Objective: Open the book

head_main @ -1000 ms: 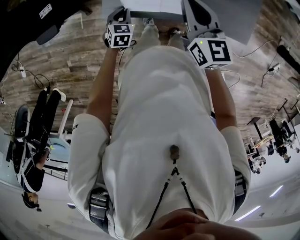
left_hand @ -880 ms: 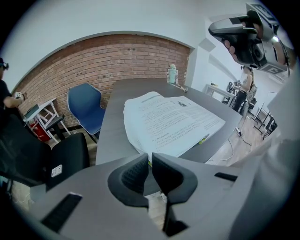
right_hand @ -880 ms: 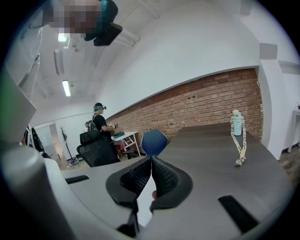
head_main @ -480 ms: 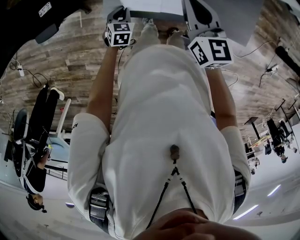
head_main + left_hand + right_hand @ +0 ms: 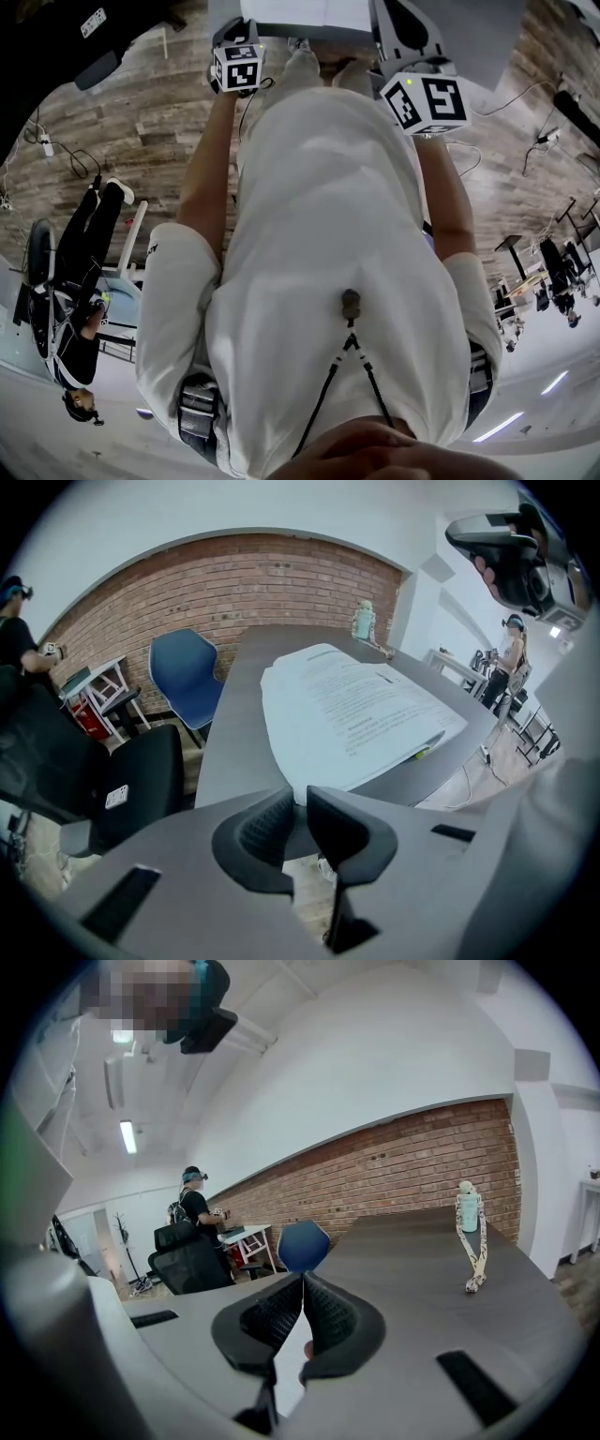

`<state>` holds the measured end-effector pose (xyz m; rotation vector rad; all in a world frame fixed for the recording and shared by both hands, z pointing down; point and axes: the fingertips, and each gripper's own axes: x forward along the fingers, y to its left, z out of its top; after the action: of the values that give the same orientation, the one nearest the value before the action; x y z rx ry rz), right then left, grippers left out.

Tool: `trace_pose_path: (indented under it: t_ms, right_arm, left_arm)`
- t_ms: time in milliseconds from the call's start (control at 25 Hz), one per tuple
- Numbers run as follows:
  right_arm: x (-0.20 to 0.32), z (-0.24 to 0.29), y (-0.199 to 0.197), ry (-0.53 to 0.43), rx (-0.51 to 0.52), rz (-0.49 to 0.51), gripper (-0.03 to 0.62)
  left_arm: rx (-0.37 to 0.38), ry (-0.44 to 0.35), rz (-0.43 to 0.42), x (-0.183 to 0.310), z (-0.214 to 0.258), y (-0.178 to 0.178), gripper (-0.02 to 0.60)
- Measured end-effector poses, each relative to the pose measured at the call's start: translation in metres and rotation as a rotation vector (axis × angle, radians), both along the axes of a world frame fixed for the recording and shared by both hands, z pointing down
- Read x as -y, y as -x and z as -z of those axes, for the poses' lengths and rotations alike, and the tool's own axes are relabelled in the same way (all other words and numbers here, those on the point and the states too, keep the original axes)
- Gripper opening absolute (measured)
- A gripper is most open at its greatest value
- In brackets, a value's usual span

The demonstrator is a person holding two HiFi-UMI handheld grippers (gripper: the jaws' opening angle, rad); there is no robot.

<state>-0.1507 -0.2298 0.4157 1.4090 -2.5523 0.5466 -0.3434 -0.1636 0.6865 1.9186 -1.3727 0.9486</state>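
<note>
Jaws of the left gripper stand narrowly apart, having just been opening, nothing between them — poised just short of the near corner of the book, probably to catch a page. It lies flat on the desk, print upward. Right gripper jaws meet, empty — held clear.

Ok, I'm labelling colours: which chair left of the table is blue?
The farther chair, nearer the brick wall; the nearer chair is a black office one.
</note>
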Motion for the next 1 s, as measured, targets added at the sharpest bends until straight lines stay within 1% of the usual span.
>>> trace_pose_path:
  t_ms: [240,440,560,640,720,800,880,1000]
  right_arm:
    - [-0.006,0.005,-0.009,0.0,0.011,-0.015,0.037]
    - [-0.011,0.005,-0.015,-0.01,0.006,-0.016,0.037]
    - [-0.016,0.006,-0.027,-0.008,0.014,-0.026,0.037]
    - [-0.019,0.008,-0.034,-0.007,0.013,-0.027,0.037]
    - [-0.022,0.01,-0.036,-0.011,0.014,-0.024,0.037]
    - [-0.024,0.013,-0.033,-0.019,0.016,-0.016,0.037]
    - [-0.027,0.015,-0.031,-0.026,0.018,-0.006,0.037]
    - [-0.033,0.026,-0.032,-0.044,0.025,-0.001,0.037]
  left_arm:
    - [0.009,0.011,0.014,-0.004,0.002,0.006,0.06]
    - [0.022,-0.015,0.014,-0.007,0.002,0.01,0.064]
    - [0.002,-0.004,0.015,-0.012,0.01,0.006,0.105]
    - [-0.012,-0.008,0.027,-0.014,0.017,0.004,0.117]
    - [-0.024,-0.034,0.045,-0.014,0.028,0.006,0.117]
    - [-0.035,-0.08,0.063,-0.012,0.044,0.009,0.114]
    - [-0.043,-0.135,0.076,-0.009,0.062,0.008,0.091]
    - [-0.062,-0.221,0.083,-0.005,0.097,-0.004,0.052]
